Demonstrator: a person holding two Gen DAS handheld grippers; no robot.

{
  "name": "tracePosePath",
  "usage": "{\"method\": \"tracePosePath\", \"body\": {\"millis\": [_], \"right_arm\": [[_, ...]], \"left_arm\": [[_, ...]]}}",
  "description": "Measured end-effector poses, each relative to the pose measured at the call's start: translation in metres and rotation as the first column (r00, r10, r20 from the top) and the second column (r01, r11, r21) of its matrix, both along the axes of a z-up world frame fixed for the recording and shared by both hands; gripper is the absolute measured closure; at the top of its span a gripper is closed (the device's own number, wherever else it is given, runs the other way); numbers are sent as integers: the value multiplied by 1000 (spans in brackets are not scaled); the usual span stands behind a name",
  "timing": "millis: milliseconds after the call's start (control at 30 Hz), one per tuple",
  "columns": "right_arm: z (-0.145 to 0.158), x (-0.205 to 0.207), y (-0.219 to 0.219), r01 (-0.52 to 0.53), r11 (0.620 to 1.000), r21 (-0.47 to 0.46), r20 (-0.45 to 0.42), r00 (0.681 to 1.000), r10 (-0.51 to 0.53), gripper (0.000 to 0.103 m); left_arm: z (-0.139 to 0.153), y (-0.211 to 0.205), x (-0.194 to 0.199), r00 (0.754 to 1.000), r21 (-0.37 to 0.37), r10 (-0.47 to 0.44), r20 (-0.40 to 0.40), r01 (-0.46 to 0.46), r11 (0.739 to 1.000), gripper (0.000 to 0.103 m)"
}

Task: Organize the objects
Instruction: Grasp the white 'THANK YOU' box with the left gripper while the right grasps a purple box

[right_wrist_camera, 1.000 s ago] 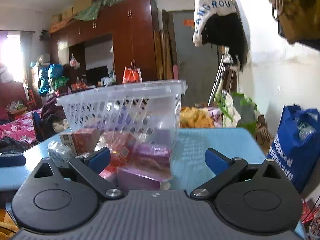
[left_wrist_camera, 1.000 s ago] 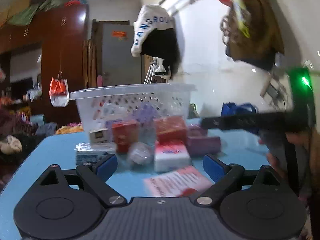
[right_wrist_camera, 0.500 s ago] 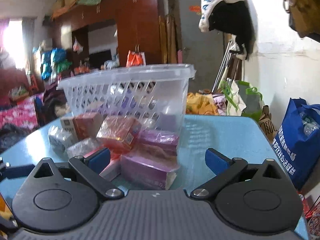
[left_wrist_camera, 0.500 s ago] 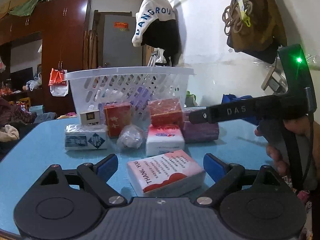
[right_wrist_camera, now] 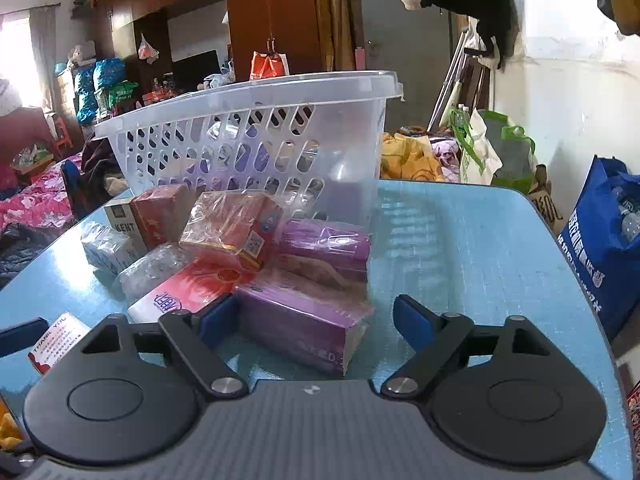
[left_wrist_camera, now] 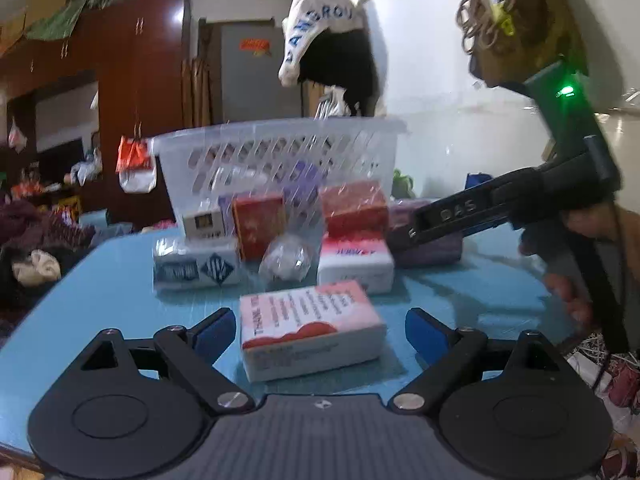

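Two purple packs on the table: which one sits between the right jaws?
The near purple pack, lying flat between the closing jaws of the right gripper. The other purple pack lies farther back, against the basket.

Basket [right_wrist_camera: 248, 92] at table's [right_wrist_camera: 460, 240] far side, packets [right_wrist_camera: 240, 236] clustered before it, some seemingly inside

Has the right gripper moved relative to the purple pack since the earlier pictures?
Yes. The right gripper has come forward toward the white basket; the purple pack now lies between its closing jaws, the right pad still clear.
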State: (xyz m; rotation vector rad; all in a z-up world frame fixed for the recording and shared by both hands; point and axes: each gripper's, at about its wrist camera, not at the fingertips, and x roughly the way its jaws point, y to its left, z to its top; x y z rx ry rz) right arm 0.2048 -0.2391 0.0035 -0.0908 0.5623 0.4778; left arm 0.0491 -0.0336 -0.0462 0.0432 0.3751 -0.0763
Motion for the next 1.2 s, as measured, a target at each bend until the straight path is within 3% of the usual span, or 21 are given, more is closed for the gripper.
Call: {"method": "tracePosePath", "body": {"millis": [67,167,333,567,867,1200], "right_arm": [[0,-2,0,10,1000,-10,15,1000,-9,25],[1,-4,0,20,1000,-13,27,999,-20,26],[4,-9,-4,21,1000,12,65,998,-22,27],[8,-23,-25,-13,987,157,162,987,-13,27],[9,-30,-25,-19,985,173,220,975,-20,27],[9,-41,-24,-37,986,164,283,959,-11,27]], "left_arm": [[-1,4,3,1000,-15,10,-7,-11,1000,9],[-2,8,3,1000,-34,9,-1,-9,999,23],[-1,11,2,1000,-51,-9,26,11,999,23],[9,28,-12,992,-75,13,124,-4,997,23],[16,66,-9,987,-140,51,155,-30,990,23],[18,76,-6,980,-130,41,194,-15,991,23]]}}
